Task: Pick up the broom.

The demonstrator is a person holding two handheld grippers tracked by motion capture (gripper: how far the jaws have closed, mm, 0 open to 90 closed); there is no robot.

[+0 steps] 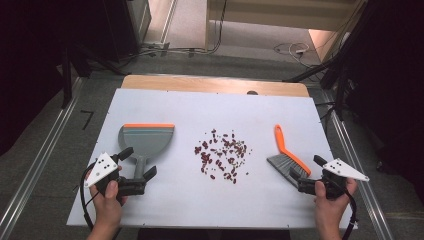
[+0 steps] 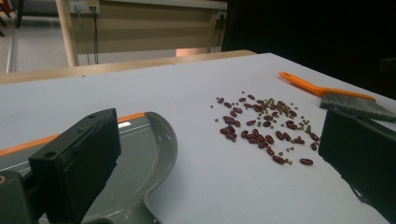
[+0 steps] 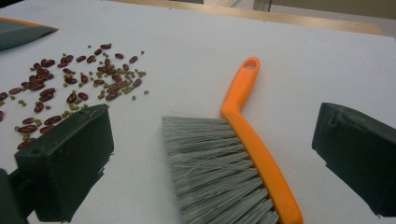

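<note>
High view shows your left gripper (image 1: 138, 170) wide open around the handle of the grey dustpan (image 1: 147, 140), gripping nothing. Your right gripper (image 1: 306, 172) is also wide open, empty, with the brush (image 1: 287, 155) lying between its jaws on the white tabletop (image 1: 200, 200). Red beans (image 1: 222, 155) are scattered between both tools. Right gripper view cuts off the brush's grey bristles below; its orange plastic handle is bent.

The high camera looks down on my whole table (image 1: 150, 200). My gripper cameras sit low and close, both sharing the scattered beans (image 2: 261, 126) mid-table.
</note>
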